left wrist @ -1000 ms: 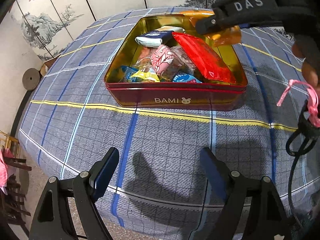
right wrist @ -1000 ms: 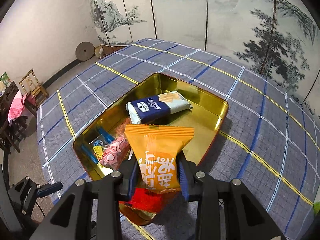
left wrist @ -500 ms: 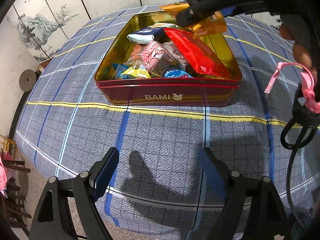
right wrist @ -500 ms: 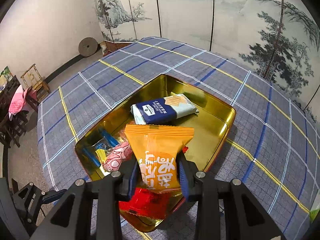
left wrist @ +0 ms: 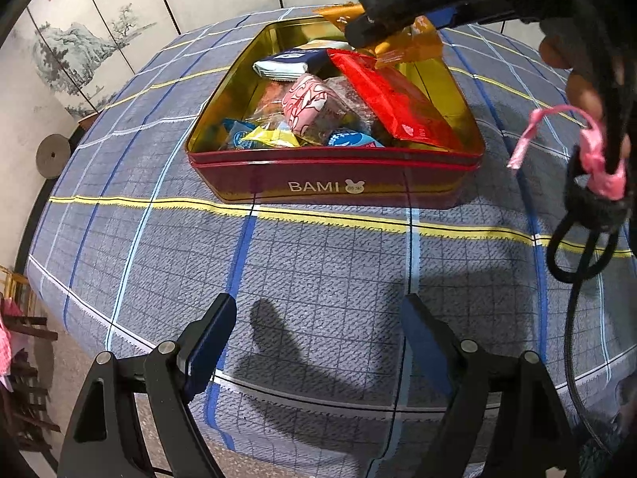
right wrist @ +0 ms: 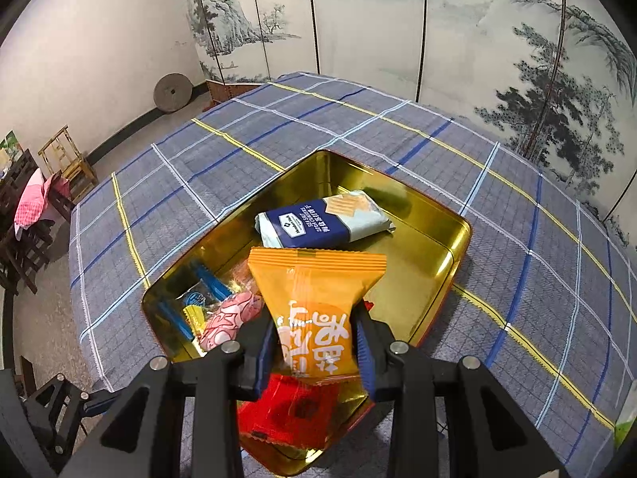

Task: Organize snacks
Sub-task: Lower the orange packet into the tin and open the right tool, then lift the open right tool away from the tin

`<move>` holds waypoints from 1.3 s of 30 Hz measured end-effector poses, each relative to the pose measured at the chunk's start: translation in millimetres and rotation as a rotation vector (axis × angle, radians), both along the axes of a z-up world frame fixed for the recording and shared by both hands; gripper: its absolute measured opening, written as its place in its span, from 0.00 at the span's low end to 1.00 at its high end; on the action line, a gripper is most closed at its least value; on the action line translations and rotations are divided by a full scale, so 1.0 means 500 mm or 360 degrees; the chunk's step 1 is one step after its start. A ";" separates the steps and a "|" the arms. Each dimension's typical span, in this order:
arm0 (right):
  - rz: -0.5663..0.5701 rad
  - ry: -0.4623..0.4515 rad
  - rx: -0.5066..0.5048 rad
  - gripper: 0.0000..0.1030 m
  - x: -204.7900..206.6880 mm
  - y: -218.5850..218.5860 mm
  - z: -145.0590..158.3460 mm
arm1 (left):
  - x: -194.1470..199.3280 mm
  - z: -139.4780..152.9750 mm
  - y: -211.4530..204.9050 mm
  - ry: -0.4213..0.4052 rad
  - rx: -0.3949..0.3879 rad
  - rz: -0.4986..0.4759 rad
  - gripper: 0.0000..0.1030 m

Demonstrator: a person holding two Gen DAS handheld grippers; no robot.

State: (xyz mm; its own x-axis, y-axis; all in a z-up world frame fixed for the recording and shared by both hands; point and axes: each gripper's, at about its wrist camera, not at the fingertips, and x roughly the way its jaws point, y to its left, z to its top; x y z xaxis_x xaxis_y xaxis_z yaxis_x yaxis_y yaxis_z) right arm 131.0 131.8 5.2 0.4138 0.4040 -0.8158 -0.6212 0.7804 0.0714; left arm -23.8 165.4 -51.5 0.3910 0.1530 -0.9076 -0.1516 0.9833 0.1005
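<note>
I have the orange packet (right wrist: pixel 316 310) pinched by its lower half in my right gripper (right wrist: pixel 314 352), hanging over the near part of the tin (right wrist: pixel 458 239). I think the slick wrapper could slip from so narrow a grip, or land on the red packet (right wrist: pixel 292 410) propped against the tin's wall and slide out over the rim. My left gripper (left wrist: pixel 318 342) is spread wide and empty above the cloth (left wrist: pixel 318 263), on the near side of the tin.

One tin (right wrist: pixel 458 235) is seen, one orange packet (right wrist: pixel 314 302), one red packet (left wrist: pixel 394 99), one navy-and-white biscuit packet (right wrist: pixel 318 223), one pink wrapped snack (left wrist: pixel 304 101), and several small blue-and-yellow sweets (left wrist: pixel 262 141), not exactly countable.
</note>
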 end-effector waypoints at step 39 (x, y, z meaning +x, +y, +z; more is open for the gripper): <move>-0.0180 -0.0066 0.0025 0.70 -0.025 -0.038 0.022 | -0.024 0.037 0.027 -0.0050 0.0013 0.0114 0.82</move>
State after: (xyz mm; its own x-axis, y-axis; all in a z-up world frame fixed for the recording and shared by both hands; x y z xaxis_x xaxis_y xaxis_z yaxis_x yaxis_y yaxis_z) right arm 118.3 113.0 16.1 0.4903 0.3654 -0.7912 -0.5322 0.8445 0.0602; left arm -35.8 178.9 -33.2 0.4070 0.1890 -0.8937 -0.2247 0.9690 0.1026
